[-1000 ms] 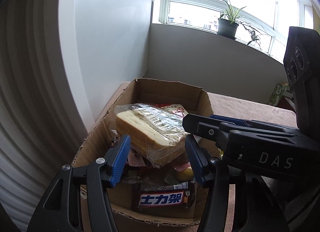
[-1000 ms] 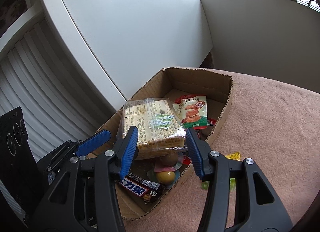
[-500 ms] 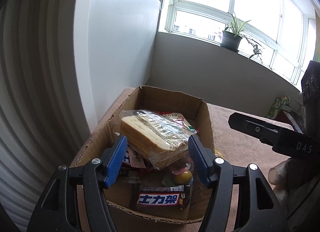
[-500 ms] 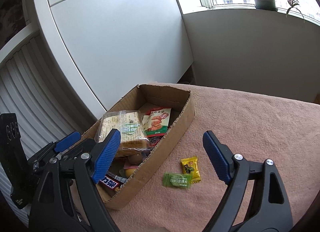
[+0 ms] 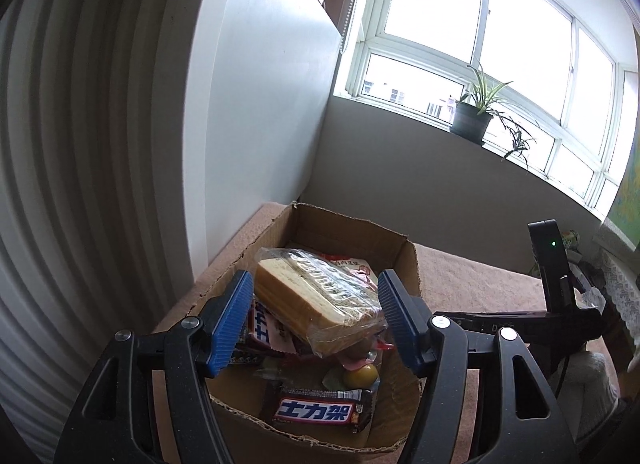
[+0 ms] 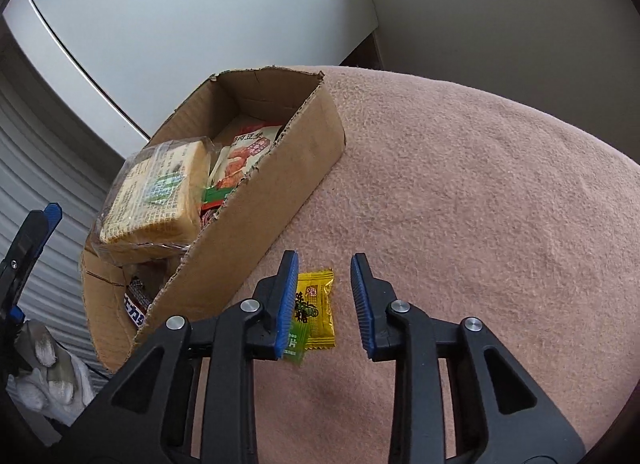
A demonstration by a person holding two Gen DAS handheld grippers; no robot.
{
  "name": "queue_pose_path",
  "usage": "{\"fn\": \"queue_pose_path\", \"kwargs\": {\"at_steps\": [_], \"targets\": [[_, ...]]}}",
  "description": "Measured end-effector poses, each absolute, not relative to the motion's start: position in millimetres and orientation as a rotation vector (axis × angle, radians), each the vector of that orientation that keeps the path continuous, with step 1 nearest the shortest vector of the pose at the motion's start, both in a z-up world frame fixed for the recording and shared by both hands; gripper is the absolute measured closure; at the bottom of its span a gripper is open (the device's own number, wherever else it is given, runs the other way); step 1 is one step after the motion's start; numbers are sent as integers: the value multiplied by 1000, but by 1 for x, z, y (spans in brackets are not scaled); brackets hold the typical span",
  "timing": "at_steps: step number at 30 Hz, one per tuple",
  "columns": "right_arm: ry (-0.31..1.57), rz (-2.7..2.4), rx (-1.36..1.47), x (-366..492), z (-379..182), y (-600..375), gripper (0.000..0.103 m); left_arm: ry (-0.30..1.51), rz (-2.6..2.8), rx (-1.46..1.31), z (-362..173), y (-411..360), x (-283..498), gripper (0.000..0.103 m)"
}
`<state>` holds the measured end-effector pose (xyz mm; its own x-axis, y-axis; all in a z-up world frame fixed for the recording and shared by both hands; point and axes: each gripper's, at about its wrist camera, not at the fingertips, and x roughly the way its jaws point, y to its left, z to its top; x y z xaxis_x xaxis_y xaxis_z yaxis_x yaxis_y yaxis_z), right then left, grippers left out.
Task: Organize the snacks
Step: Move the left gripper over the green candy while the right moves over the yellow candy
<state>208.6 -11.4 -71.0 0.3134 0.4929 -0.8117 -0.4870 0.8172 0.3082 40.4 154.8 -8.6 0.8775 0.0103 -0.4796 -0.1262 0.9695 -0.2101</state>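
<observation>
A cardboard box (image 5: pixel 348 225) holds a bagged loaf of bread (image 5: pixel 316 304), a chocolate bar (image 5: pixel 320 410), a red snack packet (image 6: pixel 248 151) and small sweets. My left gripper (image 5: pixel 315 282) hovers open over the box's near end, with nothing between its pads. On the pink cloth beside the box (image 6: pixel 256 232) lie a yellow candy (image 6: pixel 316 304) and, partly under it, a green candy (image 6: pixel 295 344). My right gripper (image 6: pixel 325 260) points down at them. Its jaws are closing with the yellow candy between them, a gap still showing on the right side.
The pink cloth-covered table (image 6: pixel 460 203) spreads to the right of the box. White panels (image 5: pixel 256 111) rise behind and left of the box. A potted plant (image 5: pixel 474 119) stands on the window sill. A gloved hand (image 6: pixel 48 368) shows at the lower left.
My right gripper swung from above the box to the right and down over the two candies, its jaws widening and then narrowing. My left gripper opened slightly and drew back a little.
</observation>
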Motion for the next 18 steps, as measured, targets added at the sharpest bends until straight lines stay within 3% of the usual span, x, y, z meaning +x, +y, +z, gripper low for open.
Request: {"fn": "queue_pose_path", "kwargs": {"at_steps": [18], "targets": [[1170,785,-422,183,-85,47,78,530,46,-267,-14,165,47,38]]}}
